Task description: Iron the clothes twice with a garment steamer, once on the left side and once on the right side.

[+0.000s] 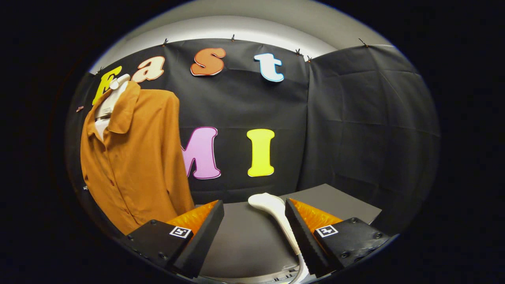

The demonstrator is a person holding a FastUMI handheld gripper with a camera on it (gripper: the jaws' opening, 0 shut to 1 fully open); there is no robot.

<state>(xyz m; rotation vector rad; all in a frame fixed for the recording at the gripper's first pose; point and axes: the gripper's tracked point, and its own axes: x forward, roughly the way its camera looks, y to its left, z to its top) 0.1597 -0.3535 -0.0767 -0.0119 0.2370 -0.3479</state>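
One orange shirt point(134, 157) hangs on a pale mannequin point(112, 96), up beyond the left finger of the claw point(254, 227). Its fingers stand apart over the dark surface point(244, 236), gripping nothing. White garment steamer point(276, 217) lies between them, touching the right finger's inner face.

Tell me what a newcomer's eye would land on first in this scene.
The orange shirt grabs attention first, hanging on a pale mannequin form beyond and to the left of the fingers, against the dark booth wall. Next comes the white garment steamer, lying on the dark table close beside the right finger. The hand-held gripper is open, with the steamer not yet gripped.
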